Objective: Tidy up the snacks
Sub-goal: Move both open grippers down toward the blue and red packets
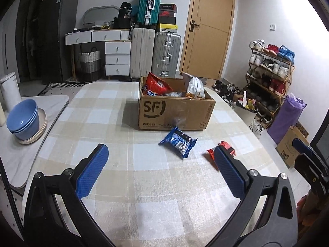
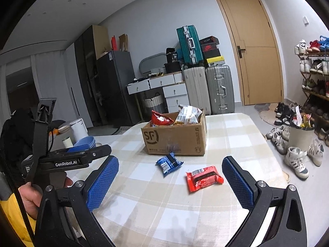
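Before box (image 1: 176,111) — two loose packets (image 2: 202,178).

The cardboard box (image 1: 176,111) on the table carries a large "SF" logo on its front, and in the right wrist view its side panel reads "SF EXPRESS". The left gripper's body (image 2: 67,161), seen from the right wrist camera, bears white lettering "GenRobot.AI". A black bag (image 1: 125,10) on the dresser shows the number "36"; print on the snack packets is too small to read.
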The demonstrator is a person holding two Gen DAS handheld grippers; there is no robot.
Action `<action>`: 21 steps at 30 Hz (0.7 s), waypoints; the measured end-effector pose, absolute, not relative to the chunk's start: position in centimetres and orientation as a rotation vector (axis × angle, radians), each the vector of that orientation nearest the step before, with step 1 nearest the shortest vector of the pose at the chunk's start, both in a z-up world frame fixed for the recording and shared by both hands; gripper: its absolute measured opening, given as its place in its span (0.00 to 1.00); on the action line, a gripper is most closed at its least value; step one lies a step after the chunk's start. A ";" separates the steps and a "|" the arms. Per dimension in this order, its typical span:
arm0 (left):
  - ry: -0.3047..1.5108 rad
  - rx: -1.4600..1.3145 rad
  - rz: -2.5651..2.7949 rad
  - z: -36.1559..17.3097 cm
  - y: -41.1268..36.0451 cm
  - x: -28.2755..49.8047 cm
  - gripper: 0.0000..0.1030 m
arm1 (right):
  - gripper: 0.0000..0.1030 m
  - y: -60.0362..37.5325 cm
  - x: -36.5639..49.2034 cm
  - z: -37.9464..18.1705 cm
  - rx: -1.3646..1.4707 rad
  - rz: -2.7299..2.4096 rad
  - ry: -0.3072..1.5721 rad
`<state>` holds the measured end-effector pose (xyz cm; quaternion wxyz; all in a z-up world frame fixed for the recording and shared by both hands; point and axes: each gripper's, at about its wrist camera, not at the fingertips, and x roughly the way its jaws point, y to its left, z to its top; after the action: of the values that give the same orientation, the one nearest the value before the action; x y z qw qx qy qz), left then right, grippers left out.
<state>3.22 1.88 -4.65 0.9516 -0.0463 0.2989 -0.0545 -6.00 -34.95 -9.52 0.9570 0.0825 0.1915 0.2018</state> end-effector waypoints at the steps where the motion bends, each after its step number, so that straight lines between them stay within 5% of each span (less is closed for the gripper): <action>1: 0.615 -0.093 -0.113 -4.9 1.6 3.7 0.99 | 0.99 -34.9 -5.6 -10.0 0.169 0.411 0.399; 21: 0.865 -0.100 -0.082 -13.7 -2.2 16.5 0.99 | 0.99 -35.5 5.1 -18.3 0.212 0.352 0.680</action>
<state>16.49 -2.23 -13.73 0.9060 -0.0484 0.4186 -0.0397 5.06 -35.52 -18.32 0.9222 0.1031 0.3309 0.1712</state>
